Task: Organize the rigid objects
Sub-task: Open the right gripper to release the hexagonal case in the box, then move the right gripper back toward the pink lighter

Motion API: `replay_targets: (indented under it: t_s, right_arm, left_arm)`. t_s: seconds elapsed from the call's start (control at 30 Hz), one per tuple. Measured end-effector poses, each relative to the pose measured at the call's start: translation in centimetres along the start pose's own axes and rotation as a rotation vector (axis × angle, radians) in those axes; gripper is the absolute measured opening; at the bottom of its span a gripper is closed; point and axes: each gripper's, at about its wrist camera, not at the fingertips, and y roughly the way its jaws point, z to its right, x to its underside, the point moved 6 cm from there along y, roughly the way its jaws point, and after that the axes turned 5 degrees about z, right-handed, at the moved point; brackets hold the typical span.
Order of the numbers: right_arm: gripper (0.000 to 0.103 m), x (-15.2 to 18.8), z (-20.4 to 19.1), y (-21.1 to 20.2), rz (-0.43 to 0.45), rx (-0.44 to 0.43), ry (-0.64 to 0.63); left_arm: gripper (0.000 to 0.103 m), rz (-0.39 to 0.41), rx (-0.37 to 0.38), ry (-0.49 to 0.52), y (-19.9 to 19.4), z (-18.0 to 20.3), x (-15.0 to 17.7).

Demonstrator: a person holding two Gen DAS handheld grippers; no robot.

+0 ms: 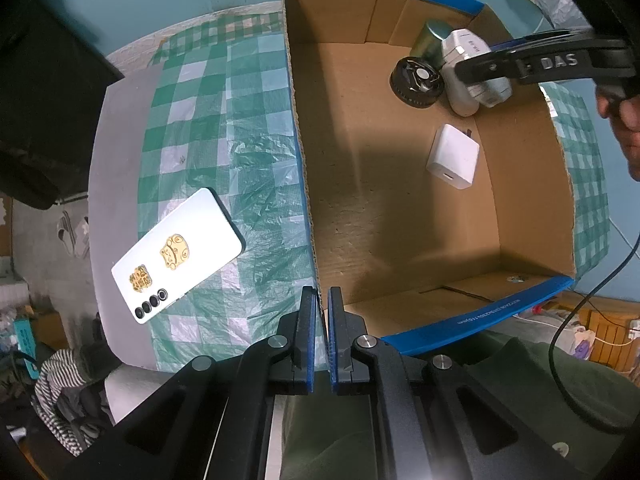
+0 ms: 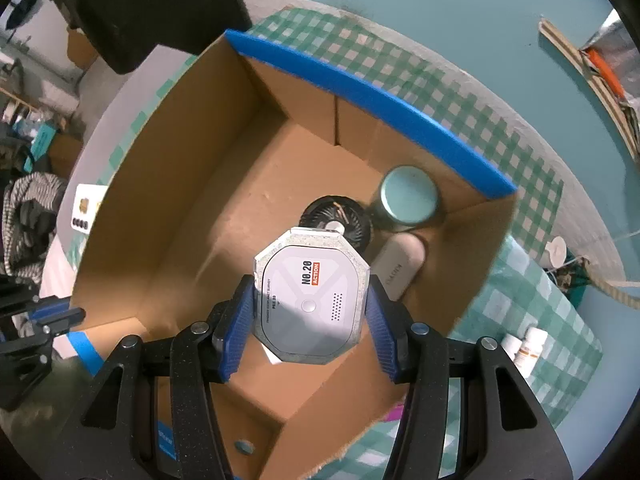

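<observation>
item: octagonal white device (image 2: 312, 300), speckled grey rim, black "no.20" and orange "action" label
location: above the cardboard box (image 2: 168, 208), over its floor
right claw (image 2: 310, 320): grasping the device by its sides
left claw (image 1: 321, 340): clenched on the box wall
table (image 1: 200, 128): white phone (image 1: 178, 256) lying outside the box

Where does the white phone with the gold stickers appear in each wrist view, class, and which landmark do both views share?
Left wrist view: the phone lies lower left on the checked tablecloth, outside the box.
Right wrist view: the phone is at the far left edge, partly hidden behind the box wall.
Shared landmark: the cardboard box with blue-edged flaps.
</observation>
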Motion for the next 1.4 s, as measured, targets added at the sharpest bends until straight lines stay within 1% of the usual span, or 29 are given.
replay_targets:
  t_s: [0.3, 0.4, 1.03, 1.4]
  right_arm:
    - [0.053, -0.2, -0.5, 1.8, -0.029, 0.007, -0.007]
    - [0.053, -0.3, -0.5, 1.5, -0.010, 0.003, 0.001]
    - [0.053, 0.0, -0.1, -3.3, 0.053, 0.021, 0.044]
    - [0.055, 1.9, 1.4, -6.1, 0.079, 0.048, 0.090]
  left_arm:
    - [0.005, 0.000, -0.001, 0.002, 0.0, 0.0, 0.0]
    - [0.005, -0.001, 0.000, 0.000, 0.0, 0.0, 0.0]
    - [0.005, -0.009, 0.002, 0.011, 0.0, 0.1, 0.2]
    - [0.005, -0.008, 0.003, 0.015, -0.1, 0.1, 0.1]
